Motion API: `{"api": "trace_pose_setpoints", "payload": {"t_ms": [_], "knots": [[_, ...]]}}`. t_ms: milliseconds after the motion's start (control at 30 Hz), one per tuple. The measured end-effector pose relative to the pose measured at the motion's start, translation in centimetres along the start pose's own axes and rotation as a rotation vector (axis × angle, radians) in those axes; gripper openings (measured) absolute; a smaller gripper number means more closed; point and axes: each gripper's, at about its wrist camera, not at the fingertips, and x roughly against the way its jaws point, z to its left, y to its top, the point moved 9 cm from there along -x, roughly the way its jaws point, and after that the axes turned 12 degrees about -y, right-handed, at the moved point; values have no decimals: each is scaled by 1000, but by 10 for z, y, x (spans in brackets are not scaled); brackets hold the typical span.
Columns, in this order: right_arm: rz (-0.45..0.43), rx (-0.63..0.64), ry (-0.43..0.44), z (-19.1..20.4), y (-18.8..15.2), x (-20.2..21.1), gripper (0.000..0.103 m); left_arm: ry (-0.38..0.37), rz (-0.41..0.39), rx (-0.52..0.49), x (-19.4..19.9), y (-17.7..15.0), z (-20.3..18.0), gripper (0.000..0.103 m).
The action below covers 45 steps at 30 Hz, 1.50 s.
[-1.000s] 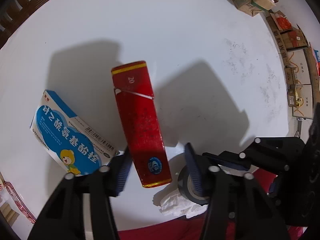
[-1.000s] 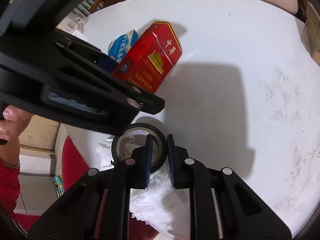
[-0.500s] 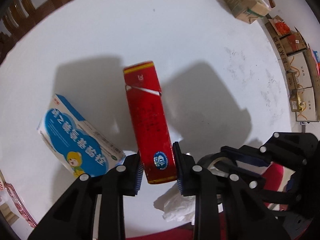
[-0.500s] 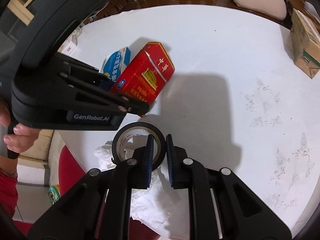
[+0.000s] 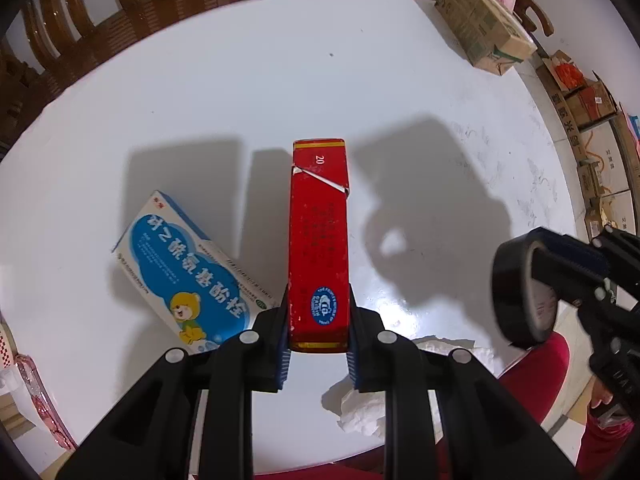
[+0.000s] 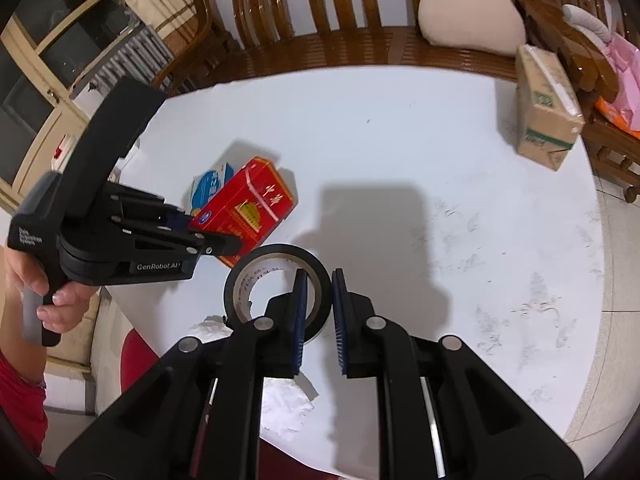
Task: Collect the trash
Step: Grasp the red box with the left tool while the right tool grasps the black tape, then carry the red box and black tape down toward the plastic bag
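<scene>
My left gripper (image 5: pixel 319 320) is shut on the near end of a long red carton (image 5: pixel 319 236), lifted off the round white table (image 5: pixel 280 80); the right wrist view shows the same carton (image 6: pixel 248 208) in that gripper (image 6: pixel 216 242). My right gripper (image 6: pixel 319 292) is shut on the rim of a black tape roll (image 6: pixel 276 256), held above the table; in the left wrist view the roll (image 5: pixel 520 292) hangs at the right. A blue-and-white medicine box (image 5: pixel 188 272) lies flat left of the carton. Crumpled white tissue (image 5: pixel 360 412) rests at the table's near edge.
A brown cardboard box (image 6: pixel 544 116) stands at the table's far right edge. A wooden bench (image 6: pixel 320 12) with a cushion (image 6: pixel 468 12) runs behind the table. More cartons (image 5: pixel 588 108) are stacked on the floor at the right. A person's hand (image 6: pixel 48 300) holds the left gripper.
The left gripper's jaws closed on the red carton and lifted it. The right gripper rose with the tape roll, leaving the tissue on the table.
</scene>
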Motion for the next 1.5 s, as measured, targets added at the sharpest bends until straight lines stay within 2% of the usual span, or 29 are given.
{"api": "trace_pose_setpoints", "payload": {"t_ms": [100,367,700,900,1100,1267,1500], "knots": [[-25,-7,-11,3,2,5,13,6,-25,-8,12,-1,-7,22],[-119,26,-70,18,5,46,14,45,-136,-61,72,-37,-12,22],[-230,92,-97,55,-18,115,14,61,-295,-110,139,-103,-41,22],[-285,123,-86,82,-47,150,14,53,-342,-127,144,-134,-60,22],[-311,148,-99,101,-84,167,13,43,-366,-149,145,-181,-75,22],[-308,165,-104,114,-113,168,13,24,-353,-169,129,-212,-85,22],[-277,182,-103,128,-150,158,13,-13,-321,-136,95,-250,-81,22]]}}
